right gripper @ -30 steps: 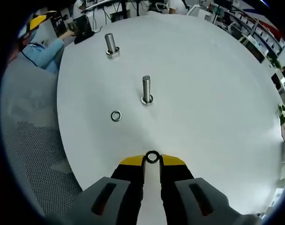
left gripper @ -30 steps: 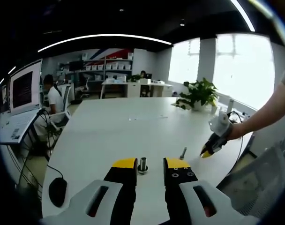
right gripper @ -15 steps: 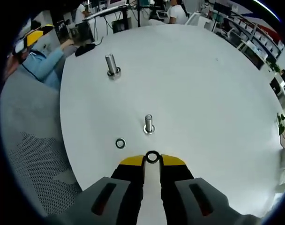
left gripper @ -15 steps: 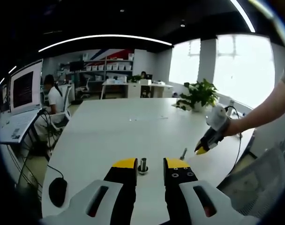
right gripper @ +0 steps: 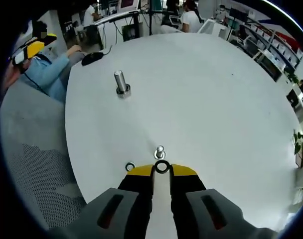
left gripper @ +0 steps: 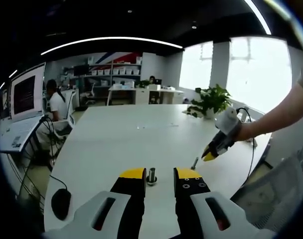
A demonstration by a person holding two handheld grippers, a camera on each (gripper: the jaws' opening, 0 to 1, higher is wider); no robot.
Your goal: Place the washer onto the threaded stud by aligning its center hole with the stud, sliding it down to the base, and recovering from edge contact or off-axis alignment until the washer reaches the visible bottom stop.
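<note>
In the left gripper view, the left gripper [left gripper: 159, 180] hangs with its yellow-tipped jaws spread, either side of a short grey threaded stud [left gripper: 151, 176] standing on the round white table [left gripper: 116, 144]. In the right gripper view, a second loose washer [right gripper: 130, 166] lies left of the right gripper [right gripper: 162, 169], which pinches a small metal ring washer [right gripper: 162, 167] just beside the nearer upright steel stud [right gripper: 160, 152].

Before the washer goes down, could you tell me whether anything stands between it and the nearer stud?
Nothing visible does. The right hand-held gripper pinches the washer at its tips, just short of the nearer stud, with bare table around. A spare washer lies off to the side, clear of the path.
</note>
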